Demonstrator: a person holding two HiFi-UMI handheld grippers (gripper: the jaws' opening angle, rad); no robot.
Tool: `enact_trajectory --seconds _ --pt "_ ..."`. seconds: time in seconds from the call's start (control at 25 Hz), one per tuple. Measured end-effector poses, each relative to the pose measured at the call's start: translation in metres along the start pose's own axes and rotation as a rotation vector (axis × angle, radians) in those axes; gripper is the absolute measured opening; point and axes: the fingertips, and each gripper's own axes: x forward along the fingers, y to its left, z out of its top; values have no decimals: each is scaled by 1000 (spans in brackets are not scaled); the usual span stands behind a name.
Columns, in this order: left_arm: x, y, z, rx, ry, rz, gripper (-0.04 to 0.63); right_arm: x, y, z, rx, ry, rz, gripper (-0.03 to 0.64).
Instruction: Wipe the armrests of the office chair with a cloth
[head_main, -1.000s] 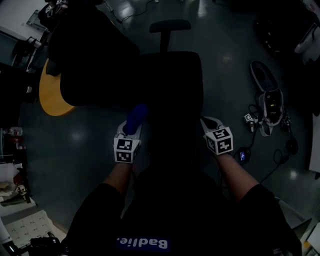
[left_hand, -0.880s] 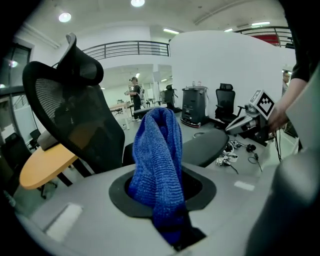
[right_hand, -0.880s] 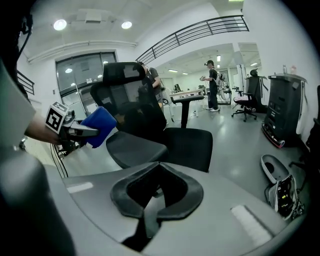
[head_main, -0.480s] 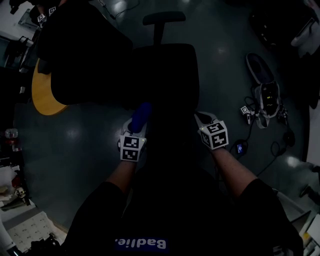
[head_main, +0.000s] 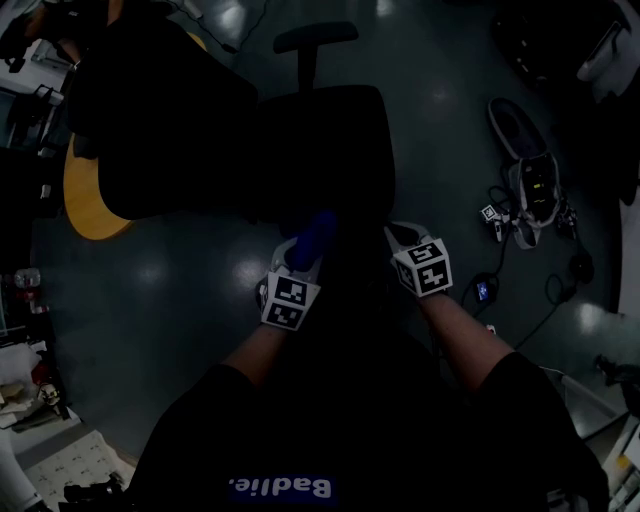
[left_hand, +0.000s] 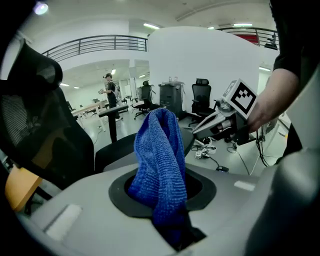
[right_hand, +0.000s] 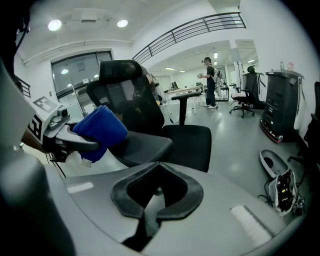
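Jaws of the left gripper (left_hand: 167, 220) pinch a blue cloth (left_hand: 160, 160), which stands up and hides much of what lies ahead. The chair (left_hand: 45, 130) is cut off at the left edge. In the right gripper view, the right gripper (right_hand: 156, 200) has its jaws together on nothing and faces the chair, with the cloth at left. The head view is dim: both grippers sit at the chair's near edge, and the armrests are indistinct.

A round wooden table (head_main: 85, 205) sits at the left edge of the head view, while an open bag (head_main: 530, 185) and loose cables (head_main: 545, 300) lie on the glossy floor (head_main: 180, 290) at right. In the right gripper view's upper right, a distant person (right_hand: 210, 82) stands below a railed balcony (right_hand: 200, 25), with a black cabinet (right_hand: 281, 102) further right.
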Motion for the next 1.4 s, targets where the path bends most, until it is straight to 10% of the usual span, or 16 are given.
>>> enact_trajectory --seconds 0.64,1.4 --pt "41 -87 45 111 -25 -226 121 1 9 2 20 3 20 2" --pt "-38 26 85 -57 -153 -13 121 -18 12 62 -5 -94 69 3"
